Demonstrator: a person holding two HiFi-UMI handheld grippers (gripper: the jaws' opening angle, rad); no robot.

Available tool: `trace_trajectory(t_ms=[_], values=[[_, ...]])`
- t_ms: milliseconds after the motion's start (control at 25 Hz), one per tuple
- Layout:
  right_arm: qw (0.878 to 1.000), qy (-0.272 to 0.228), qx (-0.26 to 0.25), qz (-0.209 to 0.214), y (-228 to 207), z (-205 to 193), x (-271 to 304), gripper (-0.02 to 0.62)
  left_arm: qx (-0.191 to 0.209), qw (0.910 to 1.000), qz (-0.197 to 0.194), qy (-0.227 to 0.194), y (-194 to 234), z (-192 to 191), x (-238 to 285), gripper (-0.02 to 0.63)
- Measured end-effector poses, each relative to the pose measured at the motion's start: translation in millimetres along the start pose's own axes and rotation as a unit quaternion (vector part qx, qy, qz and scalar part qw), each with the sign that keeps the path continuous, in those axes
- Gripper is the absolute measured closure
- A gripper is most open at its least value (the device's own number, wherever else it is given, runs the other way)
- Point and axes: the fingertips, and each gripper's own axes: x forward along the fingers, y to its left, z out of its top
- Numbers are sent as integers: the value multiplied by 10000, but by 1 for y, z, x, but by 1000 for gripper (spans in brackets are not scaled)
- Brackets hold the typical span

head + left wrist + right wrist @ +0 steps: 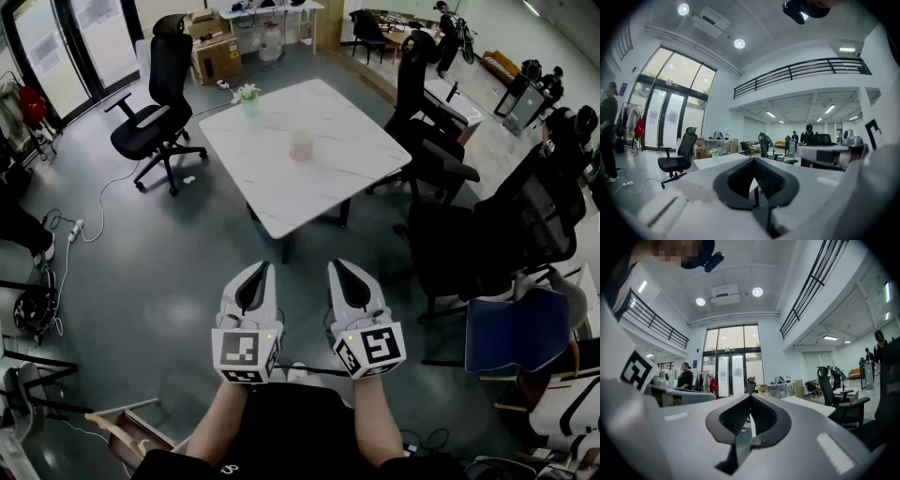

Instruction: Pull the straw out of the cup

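A pale pink translucent cup (301, 146) stands near the middle of the white marble table (328, 183), far ahead of me. The straw is too small to make out from here. My left gripper (258, 268) and right gripper (342, 266) are held side by side close to my body, above the grey floor and well short of the table. Both have their jaws pressed together with nothing between them. The left gripper view shows the left gripper (753, 160) shut, and the right gripper view shows the right gripper (751, 397) shut.
A small green pot with white flowers (248, 97) stands at the table's far left corner. Black office chairs (157, 89) stand left of the table, more chairs (441, 159) at the right. Cables (80, 225) trail on the floor at left. People stand in the background.
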Motion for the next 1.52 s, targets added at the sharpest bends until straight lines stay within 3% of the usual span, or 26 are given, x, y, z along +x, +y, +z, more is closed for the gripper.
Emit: trace_trajectory(t_ms=[280,680,1160,1520], values=[[9998,-124,154,-14,-10,-3,-2,594,-70,9999,91,-2,-7,-7,-1,606],[9998,6,113,132,-14,-14,53,594,-172,9994,310,42,33,-12,31,605],[9990,360,221,-129,-82,-42,178,594,-343,9986,66,405,92,-28,168,606],[9968,655,140,-428,-124,-47,292,592,-467,9966,-235,640,153,-19,282,605]])
